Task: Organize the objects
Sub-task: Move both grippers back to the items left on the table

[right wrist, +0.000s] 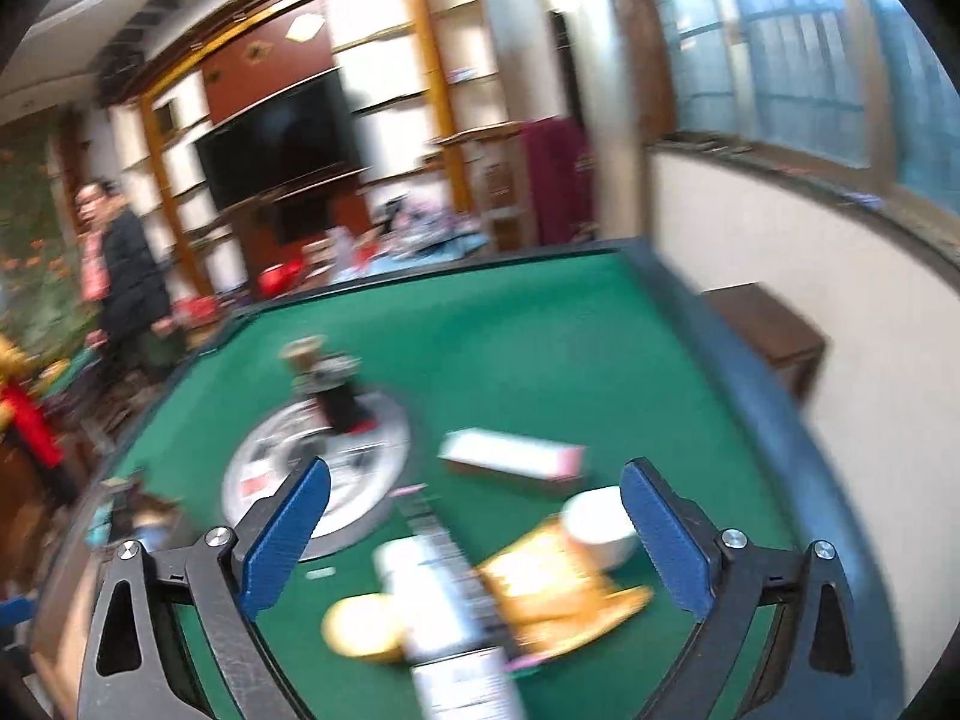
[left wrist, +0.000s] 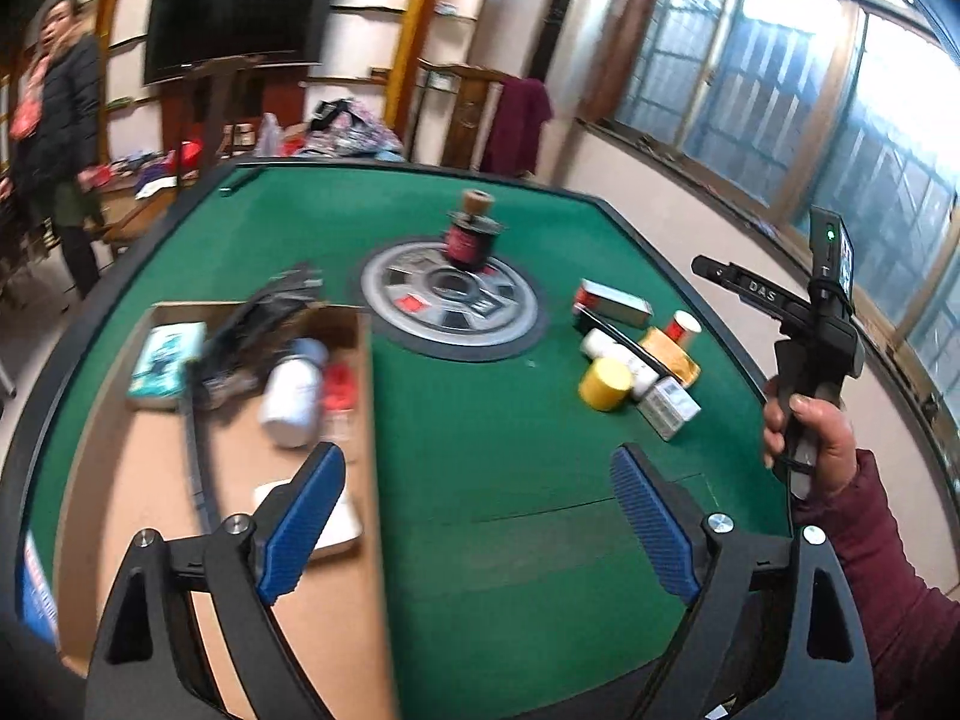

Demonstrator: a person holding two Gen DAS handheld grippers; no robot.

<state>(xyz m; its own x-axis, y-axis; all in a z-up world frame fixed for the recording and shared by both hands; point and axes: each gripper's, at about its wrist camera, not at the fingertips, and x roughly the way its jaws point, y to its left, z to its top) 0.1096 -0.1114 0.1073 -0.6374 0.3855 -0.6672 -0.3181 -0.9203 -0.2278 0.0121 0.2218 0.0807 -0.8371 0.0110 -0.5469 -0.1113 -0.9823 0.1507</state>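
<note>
A cardboard box (left wrist: 150, 480) lies on the left of the green table (left wrist: 510, 420). In it are a white bottle (left wrist: 291, 396), a teal booklet (left wrist: 165, 360) and a black bundle (left wrist: 252, 324). My left gripper (left wrist: 477, 516) is open and empty above the box's right edge. A pile at the right holds a yellow jar (left wrist: 605, 383), a white bottle (left wrist: 600, 343), small boxes (left wrist: 669, 405) and an orange packet (left wrist: 672, 354). My right gripper (right wrist: 474, 534) is open and empty over this pile; the yellow jar (right wrist: 363, 624) and orange packet (right wrist: 558, 588) show blurred below it.
A dark red spool with a cork top (left wrist: 471, 234) stands on the round silver centre plate (left wrist: 450, 306). A white and red box (left wrist: 615, 300) lies right of the plate. A person (left wrist: 57, 120) stands at the far left. Shelves, a television and windows ring the room.
</note>
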